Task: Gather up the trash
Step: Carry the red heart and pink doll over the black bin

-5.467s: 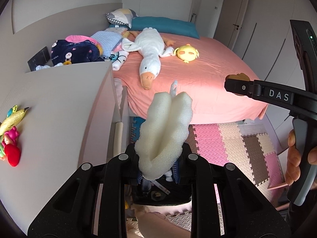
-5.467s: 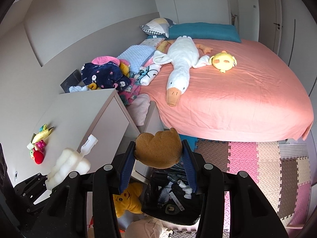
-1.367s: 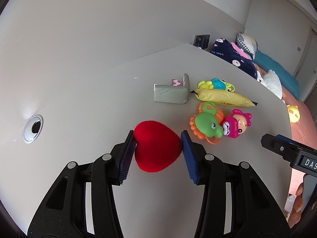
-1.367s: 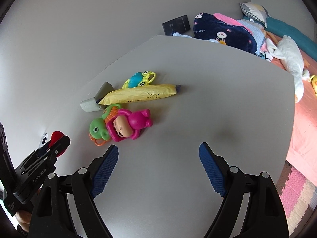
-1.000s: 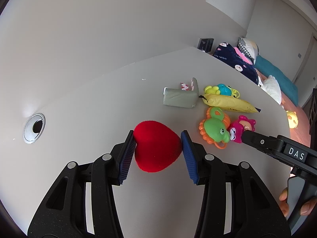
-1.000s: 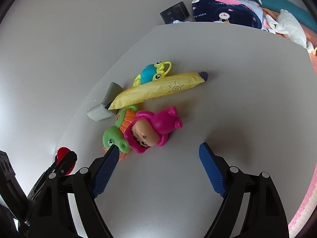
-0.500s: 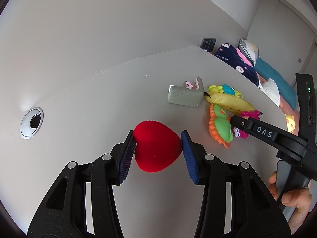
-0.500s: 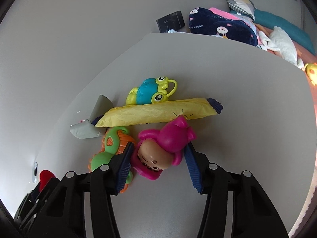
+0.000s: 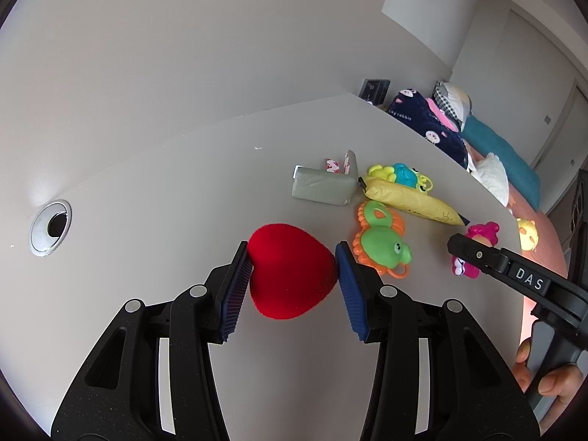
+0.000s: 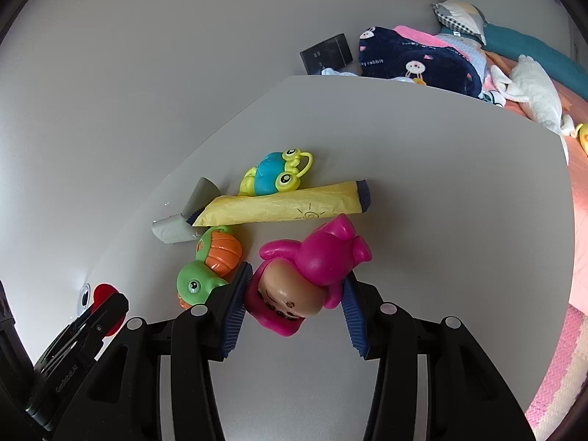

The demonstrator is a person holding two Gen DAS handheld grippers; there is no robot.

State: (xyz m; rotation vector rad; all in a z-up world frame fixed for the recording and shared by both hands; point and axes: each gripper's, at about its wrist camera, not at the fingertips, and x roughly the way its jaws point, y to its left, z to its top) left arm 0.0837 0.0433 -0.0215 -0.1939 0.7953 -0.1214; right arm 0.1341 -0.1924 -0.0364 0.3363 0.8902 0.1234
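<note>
My left gripper [image 9: 292,270] is shut on a red heart-shaped plush [image 9: 290,272] just above the grey desk top [image 9: 165,183]. My right gripper [image 10: 296,294] is shut on a pink doll toy [image 10: 308,279], lifted slightly off the desk; the doll also shows in the left wrist view [image 9: 474,246] behind the right gripper's finger. A green and orange turtle toy [image 9: 382,242] lies right of the heart and shows in the right wrist view [image 10: 209,264]. A yellow wrapper [image 10: 283,207], a blue and yellow toy [image 10: 275,174] and a grey packet [image 9: 323,185] lie beyond.
A round cable hole [image 9: 51,226] sits in the desk at the left. The wall [image 9: 183,55] runs close behind the desk. A bed with pink sheet [image 10: 580,198], dark blanket [image 10: 415,60] and plush toys lies past the desk's far edge. Foam mats [image 10: 551,386] cover the floor.
My right gripper closed on the pink doll and lifted it away from the turtle toy. My left gripper still holds the red heart in place.
</note>
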